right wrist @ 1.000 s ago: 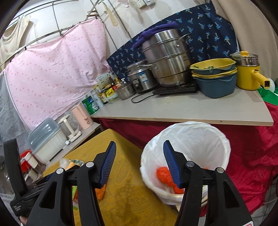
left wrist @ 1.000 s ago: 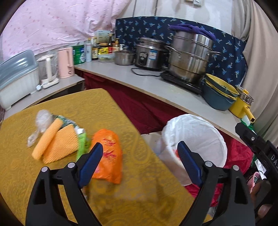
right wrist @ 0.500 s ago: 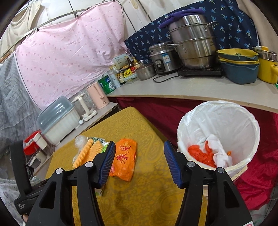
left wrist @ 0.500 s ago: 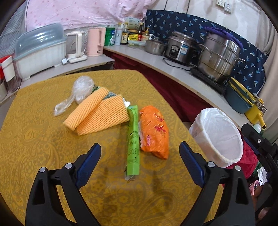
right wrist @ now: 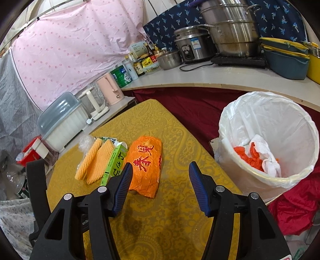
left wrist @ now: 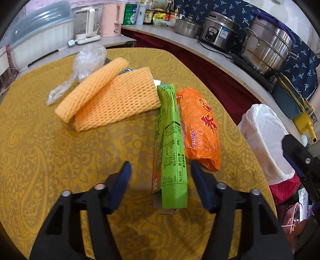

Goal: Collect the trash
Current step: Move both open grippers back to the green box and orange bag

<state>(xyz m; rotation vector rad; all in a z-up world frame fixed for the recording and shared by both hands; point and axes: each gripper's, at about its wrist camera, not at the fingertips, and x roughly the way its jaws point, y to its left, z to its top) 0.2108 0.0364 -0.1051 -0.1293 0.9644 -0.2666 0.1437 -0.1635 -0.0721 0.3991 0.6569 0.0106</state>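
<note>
A long green carton (left wrist: 170,144) lies on the yellow tablecloth (left wrist: 50,160), its near end between the fingers of my left gripper (left wrist: 161,178). The jaws are closing, with gaps on both sides of the carton. An orange snack bag (left wrist: 200,128) lies right of it, and two orange foam nets (left wrist: 112,100) and a clear plastic bag (left wrist: 88,58) lie beyond. My right gripper (right wrist: 160,181) is open above the cloth, just short of the orange snack bag (right wrist: 146,164), with nothing between its fingers. The white-lined bin (right wrist: 270,140) stands right of the table, holding orange and white scraps.
A counter (right wrist: 220,78) behind carries steel pots (right wrist: 230,26), a rice cooker, bowls and bottles. A pink kettle (left wrist: 112,18) and a lidded white box (left wrist: 40,38) stand at the table's far left. Red cloth (right wrist: 296,212) lies under the bin.
Both grippers came down and closer to the trash on the table. The left one now straddles the green carton with its jaws narrower. The right one swung from over the bin toward the orange bag.
</note>
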